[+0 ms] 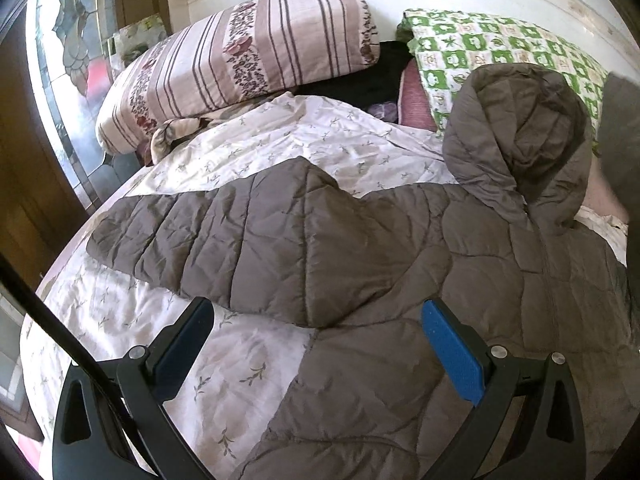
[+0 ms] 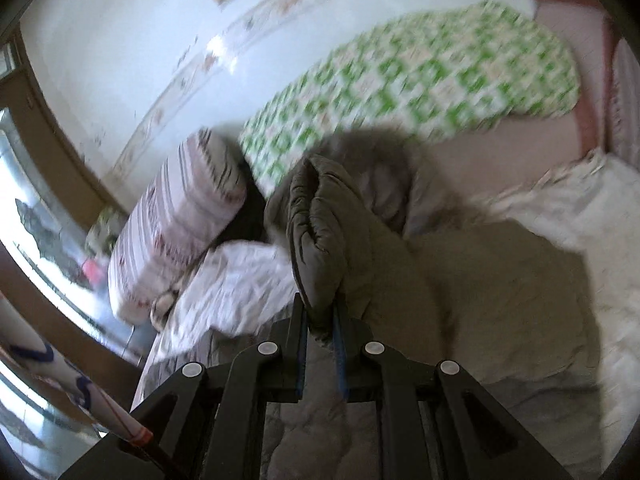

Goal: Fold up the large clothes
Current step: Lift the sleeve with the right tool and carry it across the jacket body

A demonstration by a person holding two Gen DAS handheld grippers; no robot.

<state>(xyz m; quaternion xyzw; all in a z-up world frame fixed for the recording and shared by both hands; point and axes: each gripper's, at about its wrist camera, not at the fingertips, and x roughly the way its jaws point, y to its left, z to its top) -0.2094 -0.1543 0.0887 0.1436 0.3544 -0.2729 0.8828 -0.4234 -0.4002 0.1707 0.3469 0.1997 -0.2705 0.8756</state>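
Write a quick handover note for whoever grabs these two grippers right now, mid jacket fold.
Left gripper: open, empty, hovering over the near edge of the brown quilted jacket.
Right gripper: shut on a bunched fold of the jacket, apparently a sleeve end.
The jacket lies spread on the bed sheet, hood towards the green pillow, one sleeve still stretched out flat.
Done: one part lifted. Left: essentially the whole fold.

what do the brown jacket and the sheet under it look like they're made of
Brown jacket: looks like a thin synthetic shell, nylon or polyester, over soft padding; a slight sheen, stitched quilt lines and puffy panels suggest it. Sheet: looks like matte woven cotton or a blend, white with a small leaf print, with fine soft creases. Neither can be confirmed by sight.
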